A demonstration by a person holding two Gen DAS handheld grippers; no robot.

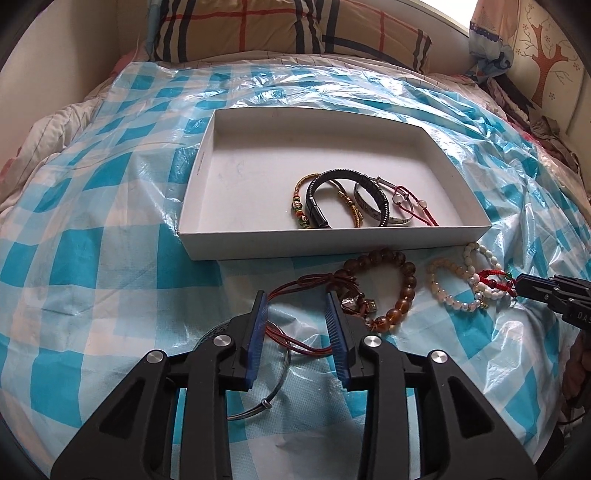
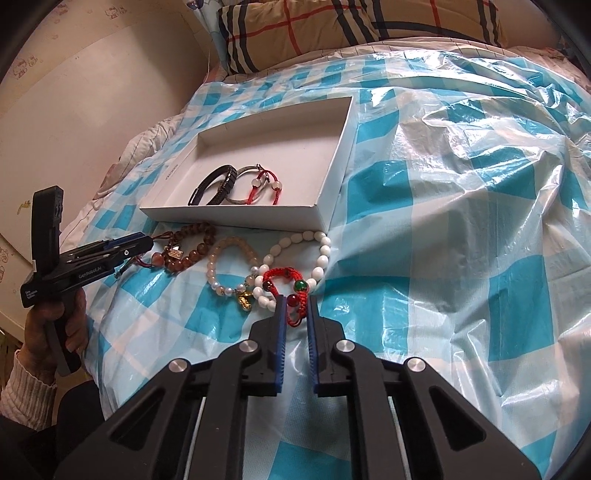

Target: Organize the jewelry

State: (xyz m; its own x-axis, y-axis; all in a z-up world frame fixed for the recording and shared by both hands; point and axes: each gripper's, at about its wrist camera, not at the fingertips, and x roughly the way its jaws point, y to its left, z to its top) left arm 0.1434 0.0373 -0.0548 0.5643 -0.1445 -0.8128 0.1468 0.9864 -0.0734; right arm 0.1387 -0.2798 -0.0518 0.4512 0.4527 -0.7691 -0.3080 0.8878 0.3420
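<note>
In the left wrist view, the left hand-held gripper (image 1: 295, 302) was spread wide above the blue and white checked plastic sheet (image 1: 110, 258) on the bed. A brown cord bracelet (image 1: 295, 286) lay between and under its blue pads, not squeezed. A thin silver bangle (image 1: 284, 373) lay below it. A white box (image 1: 207, 162) sat further up the sheet, with a black bracelet (image 1: 332, 175), a gold bead one (image 1: 299, 210), a silver band (image 1: 369, 210) and a red string one (image 1: 417, 206) inside, all near the front wall. Just in front of the box lay a brown bead bracelet (image 1: 402, 291) and a pale bead bracelet (image 1: 443, 291). The right hand-held gripper (image 1: 524, 286) came in from the right edge. In the right wrist view, the right hand-held gripper (image 2: 295, 306) had its pads close around a red cord bracelet (image 2: 291, 284) with red and green beads, but I could not tell if they pinched it. That bracelet lay on a white bead bracelet (image 2: 325, 254), just in front of the box (image 2: 343, 158). A plaid pillow (image 2: 314, 26) was at the head of the bed.
</note>
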